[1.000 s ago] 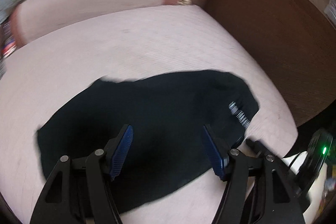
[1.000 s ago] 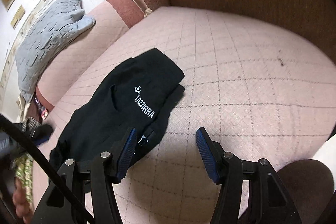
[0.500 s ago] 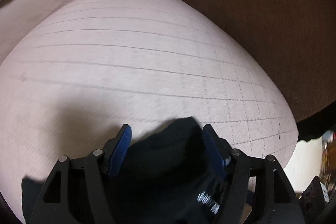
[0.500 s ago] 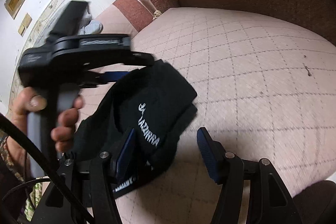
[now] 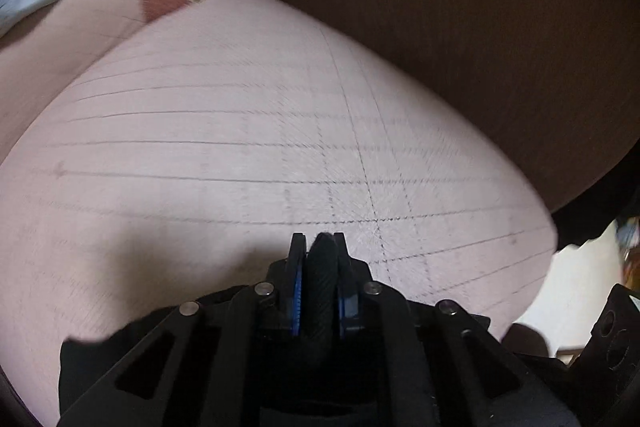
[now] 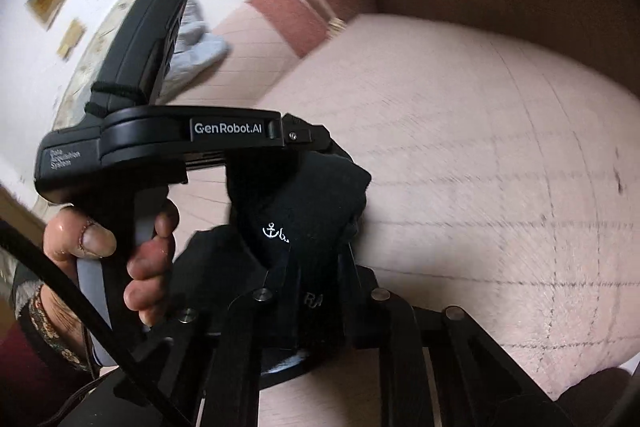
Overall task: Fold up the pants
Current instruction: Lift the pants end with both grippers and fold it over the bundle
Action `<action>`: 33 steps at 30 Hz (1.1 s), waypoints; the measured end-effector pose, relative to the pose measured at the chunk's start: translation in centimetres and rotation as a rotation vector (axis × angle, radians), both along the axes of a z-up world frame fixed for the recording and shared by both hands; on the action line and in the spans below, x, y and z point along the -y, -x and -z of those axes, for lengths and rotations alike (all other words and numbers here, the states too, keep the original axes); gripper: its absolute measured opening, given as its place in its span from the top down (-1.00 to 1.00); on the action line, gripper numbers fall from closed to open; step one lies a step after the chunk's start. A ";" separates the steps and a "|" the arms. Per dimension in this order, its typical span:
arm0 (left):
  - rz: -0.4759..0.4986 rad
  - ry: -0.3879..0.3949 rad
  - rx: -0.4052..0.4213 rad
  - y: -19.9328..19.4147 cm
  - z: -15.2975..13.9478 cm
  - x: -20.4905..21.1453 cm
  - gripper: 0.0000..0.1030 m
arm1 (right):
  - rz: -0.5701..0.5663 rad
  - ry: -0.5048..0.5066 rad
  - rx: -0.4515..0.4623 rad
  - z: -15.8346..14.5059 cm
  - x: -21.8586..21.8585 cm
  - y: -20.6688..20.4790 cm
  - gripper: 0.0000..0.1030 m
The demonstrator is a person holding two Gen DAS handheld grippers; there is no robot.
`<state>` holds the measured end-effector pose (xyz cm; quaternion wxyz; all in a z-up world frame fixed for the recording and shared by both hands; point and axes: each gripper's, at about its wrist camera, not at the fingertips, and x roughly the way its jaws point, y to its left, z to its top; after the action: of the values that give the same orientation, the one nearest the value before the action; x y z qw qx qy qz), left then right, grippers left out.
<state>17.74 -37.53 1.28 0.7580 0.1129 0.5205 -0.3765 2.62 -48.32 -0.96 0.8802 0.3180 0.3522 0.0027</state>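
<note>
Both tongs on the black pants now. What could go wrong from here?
1. The left tongs pinch only a thin bunched fold of the black pants; it may slip out on a lift.
2. The right tongs are closing on a thick wad, so extra layers may get caught.
3. Both tongs sit close together: the fold could bunch.

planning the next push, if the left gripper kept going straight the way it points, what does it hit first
Most likely the pink quilted sofa cushion just beyond the left gripper, which is shut on the black pants. Depth is unclear.

Blk tongs (image 5: 318, 247), blue pads, silver screws
</note>
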 end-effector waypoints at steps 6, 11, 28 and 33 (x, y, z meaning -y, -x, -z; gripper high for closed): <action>-0.157 0.173 -0.032 0.9 -3.3 -9.5 0.77 | -0.128 0.140 0.061 -4.3 -5.6 0.2 0.67; -0.322 0.284 -0.081 2.1 -2.6 -19.2 0.77 | -0.274 0.233 0.075 -5.9 -11.9 0.1 0.67; -0.614 0.569 -0.193 3.0 2.6 -35.2 0.73 | -0.616 0.622 0.116 -3.1 -30.2 -0.9 0.64; -0.696 0.567 -0.207 3.2 3.9 -37.8 0.65 | -0.682 0.793 0.169 -1.0 -34.0 -0.1 0.44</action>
<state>14.57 0.30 -2.61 0.7843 -0.3185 0.4770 -0.2365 2.76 -14.35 0.01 0.9074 -0.1730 0.3374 0.1811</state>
